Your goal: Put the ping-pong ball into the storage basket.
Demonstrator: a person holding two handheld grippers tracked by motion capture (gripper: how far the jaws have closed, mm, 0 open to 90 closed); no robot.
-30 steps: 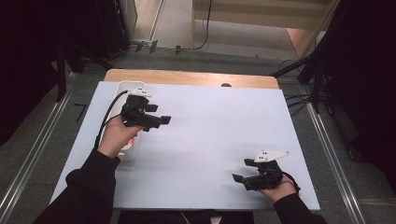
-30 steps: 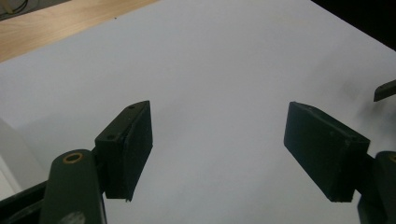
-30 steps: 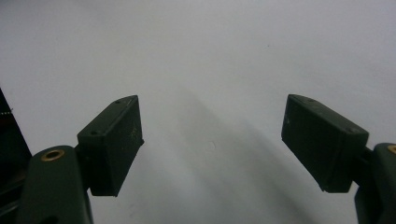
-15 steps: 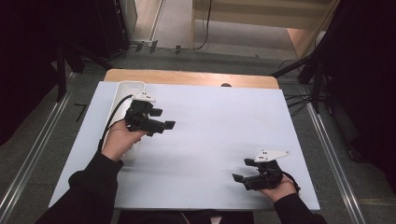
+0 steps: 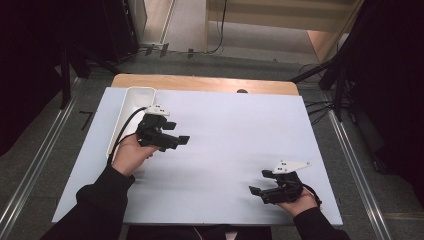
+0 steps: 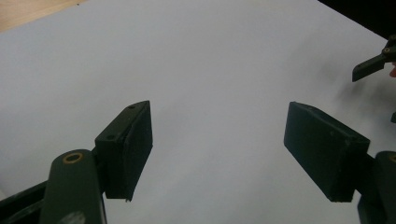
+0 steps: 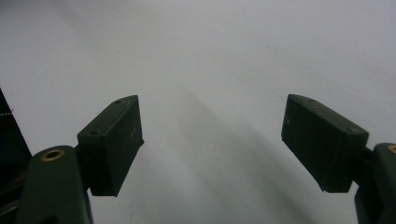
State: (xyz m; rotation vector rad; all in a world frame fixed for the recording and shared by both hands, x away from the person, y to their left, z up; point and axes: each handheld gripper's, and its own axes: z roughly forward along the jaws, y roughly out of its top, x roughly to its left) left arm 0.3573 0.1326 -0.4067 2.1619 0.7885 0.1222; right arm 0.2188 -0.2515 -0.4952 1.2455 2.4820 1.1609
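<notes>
Where white tray (image 5: 131, 107) lies, beside left gripper (image 5: 176, 141).

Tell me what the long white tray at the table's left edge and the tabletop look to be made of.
White tray: probably plastic, with smooth, slightly glossy walls and rounded corners. Tabletop: a matte pale sheet with no grain, perhaps laminate or paper, laid over a wooden board showing at the far edge.

Black sleeves, black tongs (image 5: 176, 140) with brass screws, grey plates, black cable.
</notes>
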